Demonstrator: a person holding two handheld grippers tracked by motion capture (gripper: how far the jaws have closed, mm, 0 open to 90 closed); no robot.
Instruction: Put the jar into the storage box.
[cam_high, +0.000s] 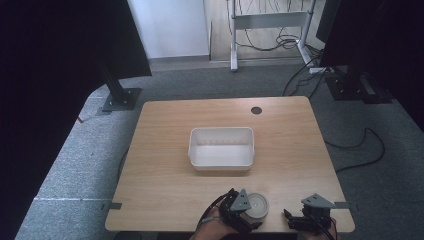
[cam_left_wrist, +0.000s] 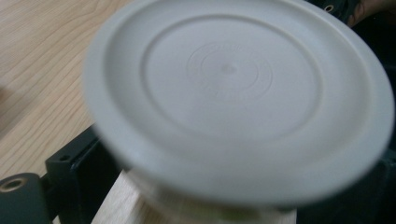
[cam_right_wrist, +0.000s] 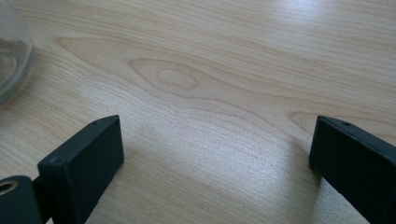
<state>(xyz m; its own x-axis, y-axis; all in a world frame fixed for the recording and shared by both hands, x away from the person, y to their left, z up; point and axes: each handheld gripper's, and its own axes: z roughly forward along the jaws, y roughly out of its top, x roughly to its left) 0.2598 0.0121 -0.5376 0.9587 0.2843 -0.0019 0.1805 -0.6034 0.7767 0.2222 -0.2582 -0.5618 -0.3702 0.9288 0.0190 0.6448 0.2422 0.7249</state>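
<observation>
Left gripper (cam_high: 248, 216) is clamped round a clear jar (cam_left_wrist: 187, 205) with a white lid (cam_left_wrist: 238, 93) at the table's (cam_high: 165, 190) near edge, right gripper (cam_high: 300, 220) open and empty; looks light but slippery, so I'd grab the body below the lid.

tabletop (cam_high: 165, 150): light wood grain, smooth, slight sheen | bin (cam_high: 221, 146): white matt plastic | lid (cam_left_wrist: 233, 93): pale grey moulded plastic, matt-ish, kinda blurry tho | right tool (cam_right_wrist: 217, 154): black matt plastic jaws | floor (cam_high: 75, 165): rough grey carpet
</observation>
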